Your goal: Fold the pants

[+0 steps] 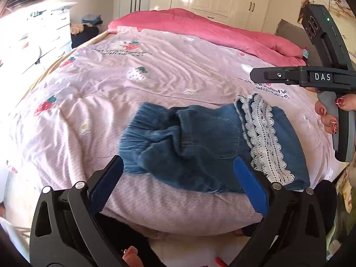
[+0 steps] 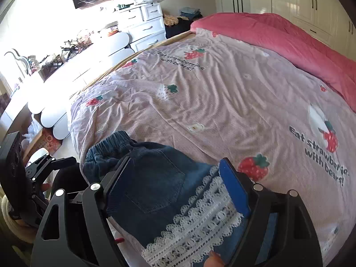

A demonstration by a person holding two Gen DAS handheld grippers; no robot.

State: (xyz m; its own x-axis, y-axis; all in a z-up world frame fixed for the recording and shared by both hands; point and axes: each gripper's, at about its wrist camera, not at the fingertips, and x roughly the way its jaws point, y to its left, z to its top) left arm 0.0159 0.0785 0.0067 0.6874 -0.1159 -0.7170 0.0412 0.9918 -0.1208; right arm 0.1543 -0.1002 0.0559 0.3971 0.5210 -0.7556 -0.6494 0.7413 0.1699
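The pants [image 1: 200, 142], blue denim with white lace trim [image 1: 264, 133], lie folded into a compact bundle near the front edge of the bed, on the pink quilt [image 1: 155, 77]. The left gripper [image 1: 178, 184] is spread wide, its blue-padded fingers [image 1: 249, 187] on either side of the bundle's near edge and holding nothing; whether the pads touch the denim cannot be told. The right gripper [image 2: 175, 189] is also wide apart and empty, hovering over the pants [image 2: 155, 178], its fingers framing the back pocket and the lace [image 2: 200, 227]. In the left view it sits raised at the right edge.
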